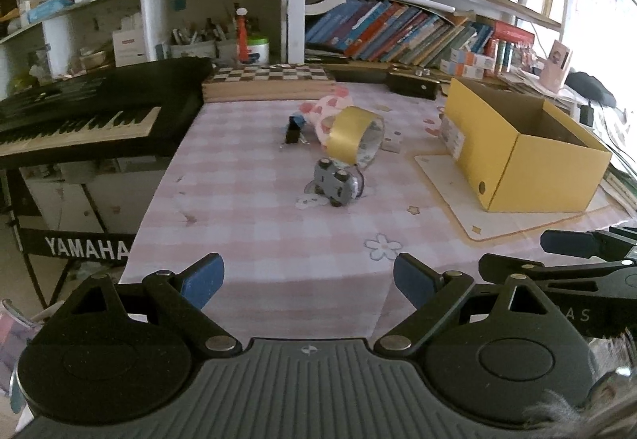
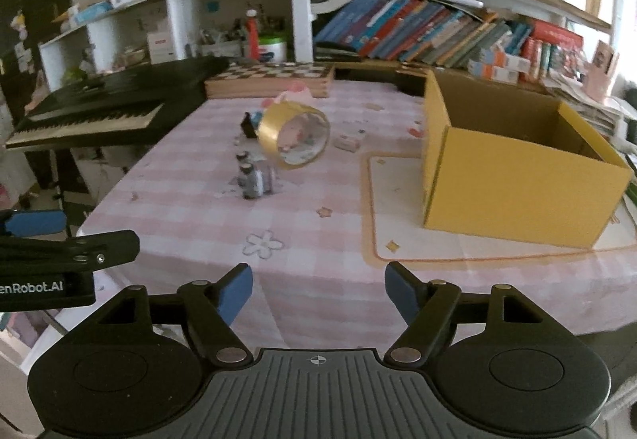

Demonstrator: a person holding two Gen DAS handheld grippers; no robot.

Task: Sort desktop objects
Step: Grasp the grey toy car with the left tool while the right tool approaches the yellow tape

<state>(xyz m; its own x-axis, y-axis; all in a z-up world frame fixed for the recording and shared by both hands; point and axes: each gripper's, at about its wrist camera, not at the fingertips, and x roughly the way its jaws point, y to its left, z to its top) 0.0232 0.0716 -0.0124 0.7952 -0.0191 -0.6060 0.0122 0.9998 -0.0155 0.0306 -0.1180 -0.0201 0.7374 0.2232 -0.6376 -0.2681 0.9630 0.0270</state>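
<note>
Left gripper point(image 1: 308, 281) and right gripper point(image 2: 318, 293) hover with fingers spread and empty over the table's point(image 1: 254, 240) near edge, toy car point(image 1: 336, 184) and tape roll point(image 1: 354, 134) mid-table, yellow box point(image 1: 525, 152) rightmost.

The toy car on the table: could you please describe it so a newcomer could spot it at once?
Start at the open yellow box on the pink checked tablecloth and look left to the cluster mid-table. The toy car lies nearest the front edge, before the gold tape roll. It alone is grey, tipped over, wheels showing.
</note>
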